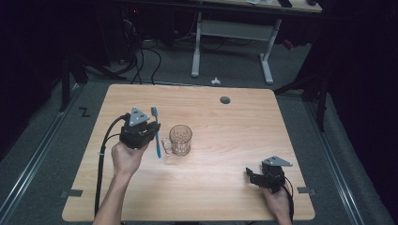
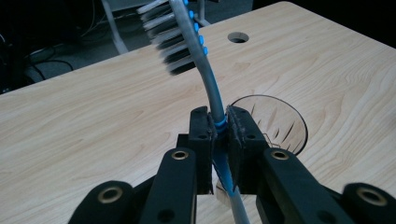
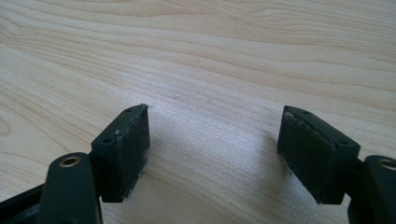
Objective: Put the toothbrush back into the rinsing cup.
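Note:
A blue and grey toothbrush [image 2: 205, 70] is clamped by its handle between the jaws of my left gripper [image 2: 220, 126], bristle head up and away from me. From above, the toothbrush [image 1: 156, 131] stands nearly upright just left of a clear glass mug [image 1: 179, 139], and my left gripper [image 1: 152, 131] is held above the table beside the mug. The mug's rim [image 2: 299, 122] lies just below and right of the jaws. My right gripper [image 1: 250, 177] rests low at the table's front right; its jaws [image 3: 215, 149] stand wide apart over bare wood.
The wooden table [image 1: 225, 122] has a round cable hole [image 1: 225, 100] near its far edge. Beyond the table stand a white desk frame [image 1: 234, 42] and loose cables [image 1: 141, 56] on the floor. Dark surroundings flank both sides.

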Available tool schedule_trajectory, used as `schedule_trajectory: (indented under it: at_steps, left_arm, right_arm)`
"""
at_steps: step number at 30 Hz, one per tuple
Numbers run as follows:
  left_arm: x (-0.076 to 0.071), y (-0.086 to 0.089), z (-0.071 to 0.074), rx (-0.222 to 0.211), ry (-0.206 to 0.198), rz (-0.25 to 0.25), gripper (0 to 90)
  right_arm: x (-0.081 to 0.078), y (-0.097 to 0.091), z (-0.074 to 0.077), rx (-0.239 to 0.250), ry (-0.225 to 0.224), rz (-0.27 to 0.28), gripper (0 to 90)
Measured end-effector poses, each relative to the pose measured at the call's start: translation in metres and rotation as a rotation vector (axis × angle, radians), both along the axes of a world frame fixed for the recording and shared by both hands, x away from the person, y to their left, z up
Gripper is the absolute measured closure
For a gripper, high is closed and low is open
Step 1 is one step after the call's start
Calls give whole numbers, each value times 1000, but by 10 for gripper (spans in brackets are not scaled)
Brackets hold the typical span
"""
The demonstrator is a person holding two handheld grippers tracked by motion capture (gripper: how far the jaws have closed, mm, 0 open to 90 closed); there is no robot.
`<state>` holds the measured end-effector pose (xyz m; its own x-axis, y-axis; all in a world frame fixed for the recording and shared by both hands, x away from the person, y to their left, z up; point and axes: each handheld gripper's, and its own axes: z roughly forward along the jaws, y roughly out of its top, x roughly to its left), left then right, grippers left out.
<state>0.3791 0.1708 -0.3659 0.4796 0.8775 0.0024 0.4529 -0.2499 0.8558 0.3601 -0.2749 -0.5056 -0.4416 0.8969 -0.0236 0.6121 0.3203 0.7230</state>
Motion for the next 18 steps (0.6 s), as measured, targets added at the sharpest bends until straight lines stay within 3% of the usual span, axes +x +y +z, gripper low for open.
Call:
schedule_trajectory:
  at_steps: [18]
  left_arm:
    - [5,6,5,-77,-63,26,809]
  right_arm:
    - [0,0,0,-1,-1,1,255]
